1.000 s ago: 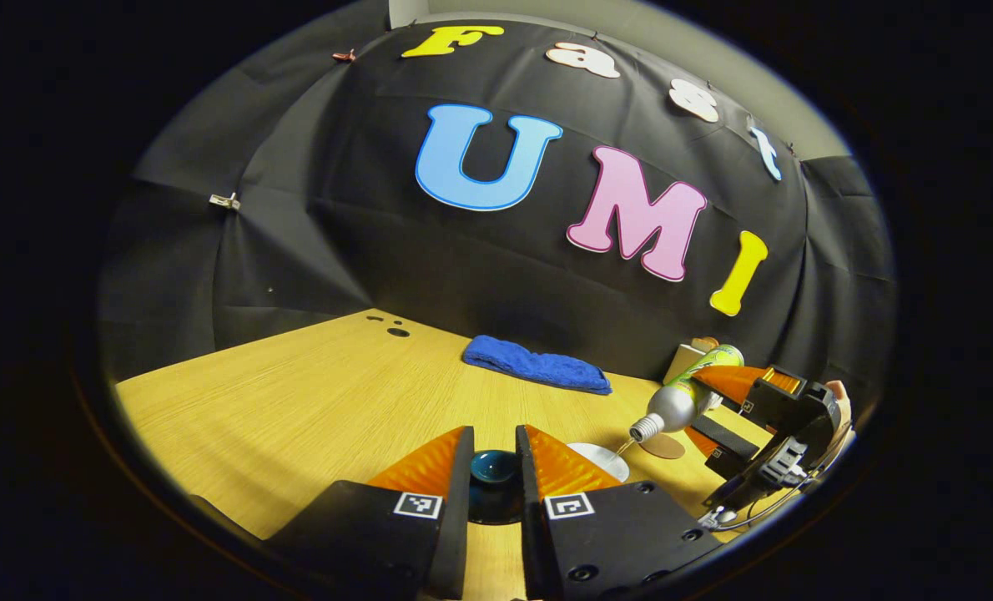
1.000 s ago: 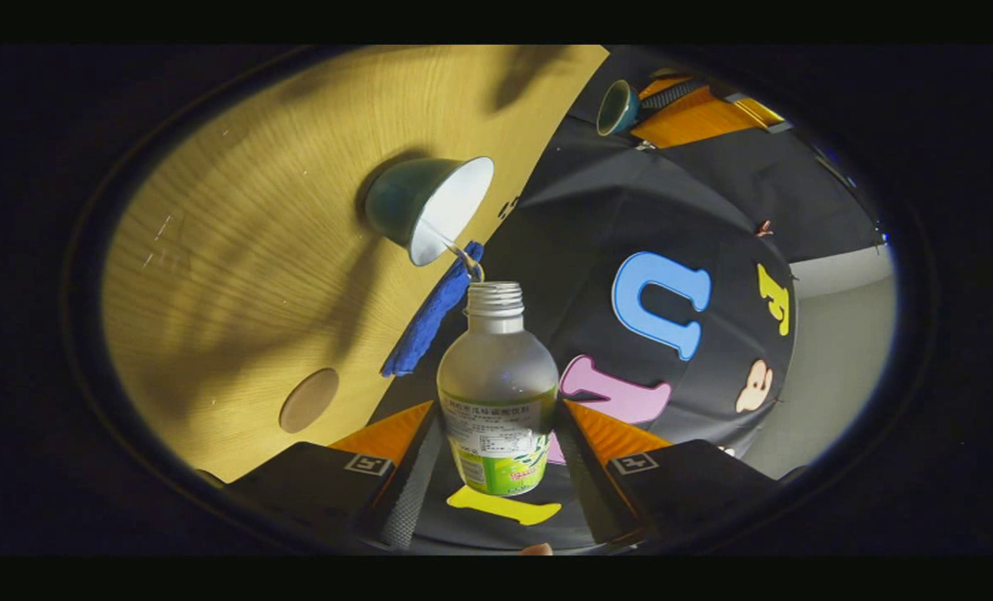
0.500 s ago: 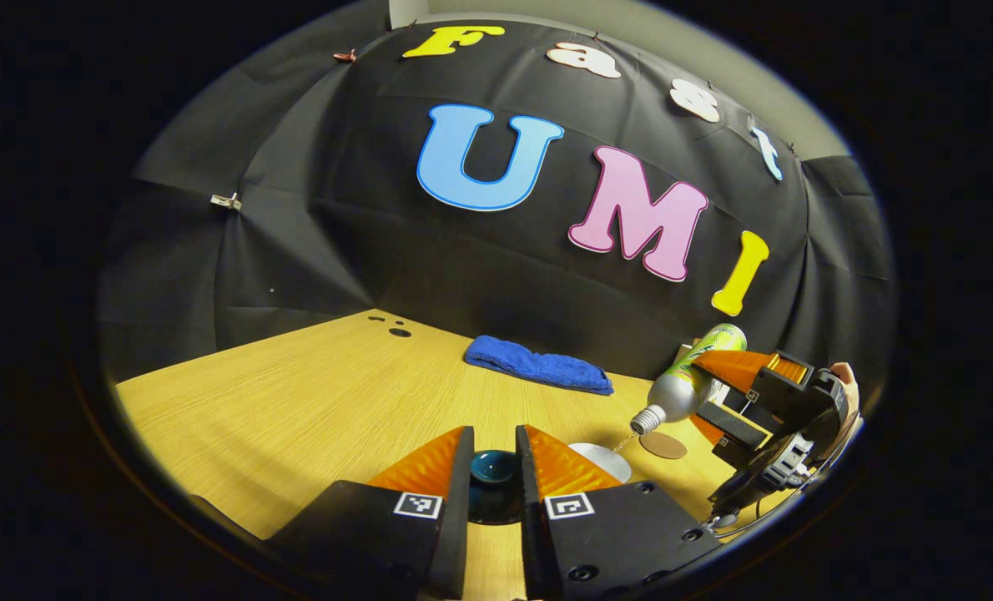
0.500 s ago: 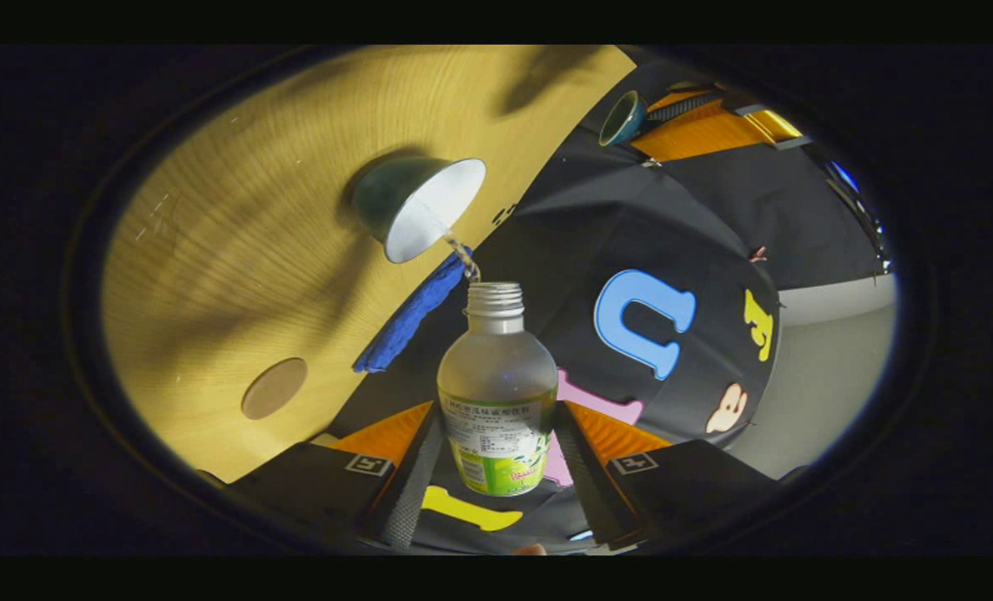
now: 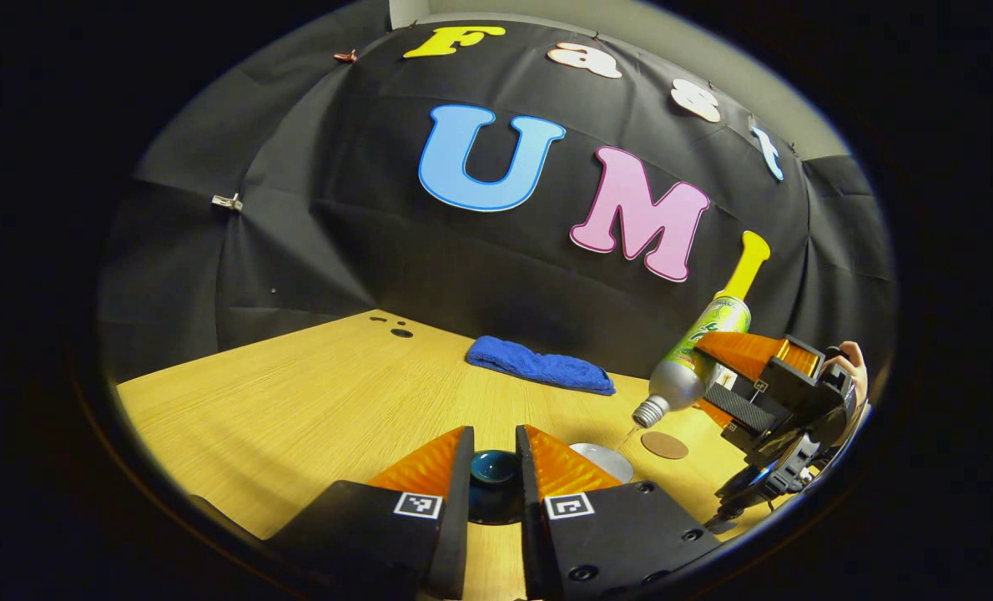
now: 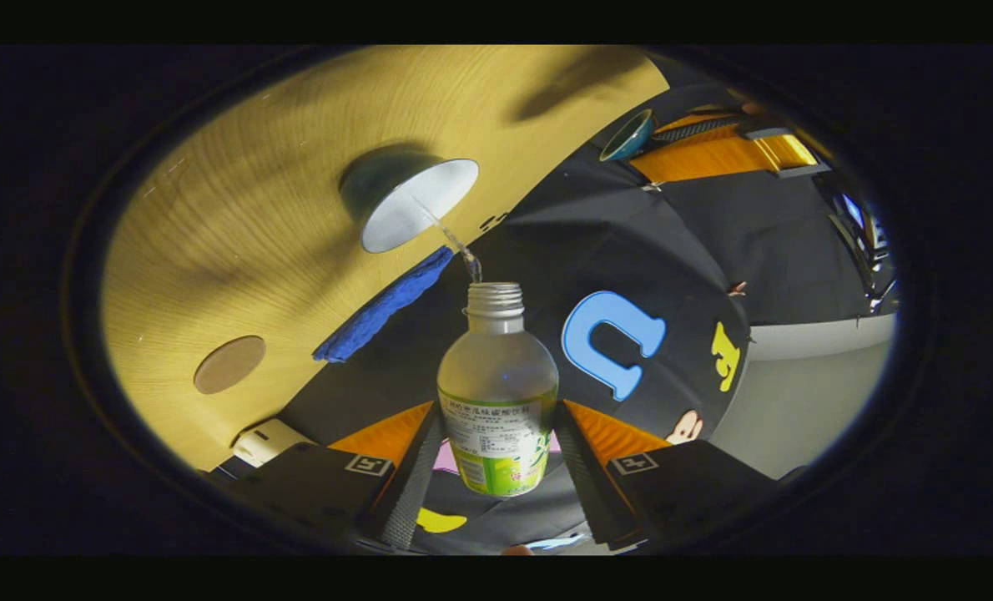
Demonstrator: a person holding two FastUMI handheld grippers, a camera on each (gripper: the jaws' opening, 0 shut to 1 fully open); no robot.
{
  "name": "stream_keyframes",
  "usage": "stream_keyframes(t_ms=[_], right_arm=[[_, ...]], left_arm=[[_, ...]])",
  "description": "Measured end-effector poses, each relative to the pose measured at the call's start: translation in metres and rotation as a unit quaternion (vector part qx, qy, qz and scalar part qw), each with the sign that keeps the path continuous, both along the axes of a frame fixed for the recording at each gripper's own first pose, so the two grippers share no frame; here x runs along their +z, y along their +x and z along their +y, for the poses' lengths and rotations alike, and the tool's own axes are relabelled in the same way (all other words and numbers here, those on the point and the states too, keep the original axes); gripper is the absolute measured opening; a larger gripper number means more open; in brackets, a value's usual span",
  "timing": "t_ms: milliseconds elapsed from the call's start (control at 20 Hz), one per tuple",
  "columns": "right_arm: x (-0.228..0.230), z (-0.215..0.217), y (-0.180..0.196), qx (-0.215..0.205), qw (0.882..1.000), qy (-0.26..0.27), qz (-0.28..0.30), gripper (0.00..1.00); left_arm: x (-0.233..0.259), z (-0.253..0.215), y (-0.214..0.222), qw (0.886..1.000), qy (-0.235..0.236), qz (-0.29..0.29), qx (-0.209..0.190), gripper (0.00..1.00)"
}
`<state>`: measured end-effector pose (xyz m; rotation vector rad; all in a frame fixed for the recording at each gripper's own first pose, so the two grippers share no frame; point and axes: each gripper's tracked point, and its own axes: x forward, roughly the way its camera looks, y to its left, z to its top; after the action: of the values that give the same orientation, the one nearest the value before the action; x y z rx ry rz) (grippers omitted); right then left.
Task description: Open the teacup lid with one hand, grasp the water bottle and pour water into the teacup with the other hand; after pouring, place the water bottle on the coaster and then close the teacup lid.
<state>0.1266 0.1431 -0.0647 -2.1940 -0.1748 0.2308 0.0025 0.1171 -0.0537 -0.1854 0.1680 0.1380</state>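
Frosted plastic water bottle (image 6: 496,392) tipped over round white-lined teacup (image 6: 409,204), ribbed neck down.

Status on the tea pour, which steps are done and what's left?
Done: the dark teal teacup lid is off, gripped in the left tool. In hand: the right tool holds the clear plastic water bottle with a green label tipped, a thin stream running into the white-lined teacup. Left: set the bottle on the round brown coaster, then put the lid back on.

Wooden table (image 5: 296,392); black cloth wall (image 5: 313,242) behind; blue towel (image 5: 538,370) by wall; pale wall (image 6: 805,392) beyond.
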Motion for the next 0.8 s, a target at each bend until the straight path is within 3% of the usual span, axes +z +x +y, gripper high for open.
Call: stream_keyframes(t_ms=[300,450,600,800], right_arm=[[0.0,-0.002,-0.002,-0.001,1.0,-0.002,0.001,0.79],[-0.015,-0.014,-0.002,-0.025,0.998,0.038,0.031,0.8],[-0.046,-0.029,-0.011,-0.071,0.982,0.148,0.092,0.8],[-0.066,-0.024,-0.021,-0.11,0.943,0.274,0.155,0.8]], left_arm=[[0.0,0.003,0.0,1.0,0.001,0.0,0.003,0.3],[0.001,0.003,0.0,1.0,0.001,0.0,0.004,0.3],[-0.001,0.005,0.0,1.0,0.001,0.0,0.006,0.3],[-0.001,0.007,0.0,1.0,0.001,0.001,0.01,0.3]])
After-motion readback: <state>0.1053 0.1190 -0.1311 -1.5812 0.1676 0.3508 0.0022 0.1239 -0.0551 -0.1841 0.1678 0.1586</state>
